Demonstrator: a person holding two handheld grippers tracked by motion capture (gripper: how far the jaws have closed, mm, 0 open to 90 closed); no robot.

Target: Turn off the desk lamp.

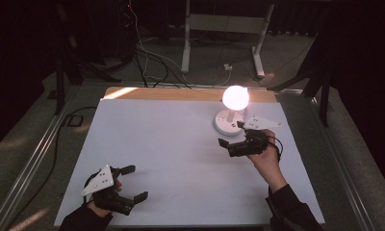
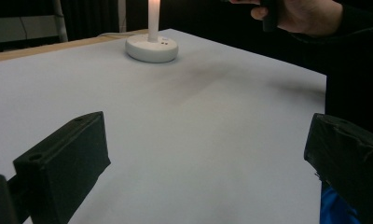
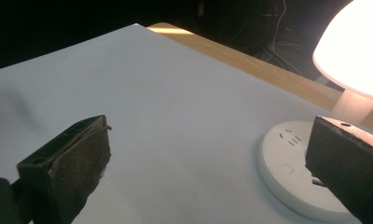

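Nearest to us, at about seven o'clock on the white tabletop [image 1: 181, 163], we hold the left gripper [image 1: 134, 183] just above the surface, its two black jaws spread wide apart with nothing between them. In the left gripper view its jaws rise at the lower corners, bare white surface between them, and far off at twelve o'clock we see the lamp's base with its stem.

Farther out, at about three o'clock, we hold the right gripper [image 1: 232, 135] in our right hand [image 1: 267, 161], its grey three-cornered plate on top. Its jaws also stand apart and grip nothing. In the right gripper view one jaw sits in front of the near edge of the lamp's base; whether it touches the base we cannot tell.

Just beyond that gripper, at about one o'clock near the far edge of the table, stands the small table lamp [image 1: 233, 111]: a round white base [image 3: 287, 168] flat on the surface, a short stem, and a glowing dome shade [image 3: 352, 51] that is lit. On the base we see small marks.

Past the table, cables [image 1: 147, 57] lie on the floor.
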